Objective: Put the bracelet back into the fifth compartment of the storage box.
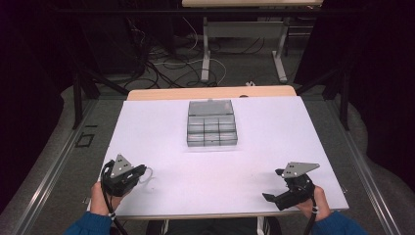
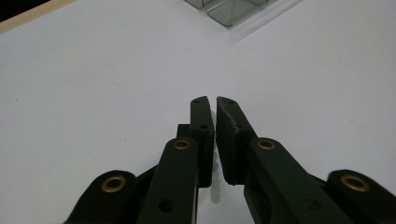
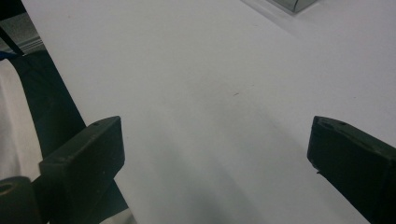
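Your left tongs [image 1: 139,175] sit near the front left corner of the desk [image 1: 274,132], well short of the compartment box [image 1: 211,123] and off to its left. In the left gripper view the jaws are drawn in until only a thin slit is left between the pads, and a small whitish translucent piece [image 2: 215,186] is pinched in that slit; its lower end pokes out below the pads and a sliver of it shows higher up between them. In the high view a pale loop [image 1: 147,174] juts from the tip of the same tongs, on the side facing the middle of the desk. What the piece is I cannot tell; it is too small and too pale against the white surface.

Your right tongs [image 1: 270,198] rest near the front right corner of the desk, also well short of the compartment box and off to its right, their tips turned toward the middle of the front edge. In the right gripper view the two jaws stand wide apart, with bare white desk between them and nothing gripped.

The compartment box stands in the middle of the far half of the desk, grey and see-through, its lid swung open toward the far edge. What is in the compartments I cannot make out.
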The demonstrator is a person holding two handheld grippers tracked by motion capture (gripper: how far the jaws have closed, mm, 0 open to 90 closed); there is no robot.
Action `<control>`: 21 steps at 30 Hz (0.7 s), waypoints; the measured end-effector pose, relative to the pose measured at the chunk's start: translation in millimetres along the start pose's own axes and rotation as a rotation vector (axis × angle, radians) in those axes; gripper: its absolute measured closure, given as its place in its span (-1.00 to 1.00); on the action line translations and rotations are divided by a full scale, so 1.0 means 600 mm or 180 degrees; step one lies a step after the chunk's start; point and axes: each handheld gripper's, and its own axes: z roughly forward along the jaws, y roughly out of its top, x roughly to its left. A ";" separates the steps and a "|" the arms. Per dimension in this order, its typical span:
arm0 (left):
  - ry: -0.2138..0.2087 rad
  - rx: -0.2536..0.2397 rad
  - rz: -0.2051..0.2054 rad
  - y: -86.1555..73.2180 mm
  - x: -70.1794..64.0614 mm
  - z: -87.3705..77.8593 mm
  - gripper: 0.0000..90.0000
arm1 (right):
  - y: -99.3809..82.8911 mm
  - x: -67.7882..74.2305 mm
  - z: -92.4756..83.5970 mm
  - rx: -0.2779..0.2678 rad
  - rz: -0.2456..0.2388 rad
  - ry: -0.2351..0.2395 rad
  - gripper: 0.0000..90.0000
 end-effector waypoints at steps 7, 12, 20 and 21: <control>0.0003 -0.0041 0.0011 0.004 -0.004 -0.003 0.90 | 0.000 0.000 0.001 0.0000 0.0004 0.0009 -0.92; 0.0023 -0.0098 0.0012 0.007 -0.006 -0.007 0.90 | 0.000 0.000 0.000 0.0001 0.0009 0.0006 -0.92; 0.0034 -0.0181 0.0022 0.016 -0.012 -0.008 0.90 | 0.000 0.000 0.001 0.0003 0.0005 0.0018 -0.92; 0.0055 -0.0198 0.0028 0.017 -0.013 -0.008 0.90 | 0.000 0.000 0.001 0.0003 0.0007 0.0011 -0.92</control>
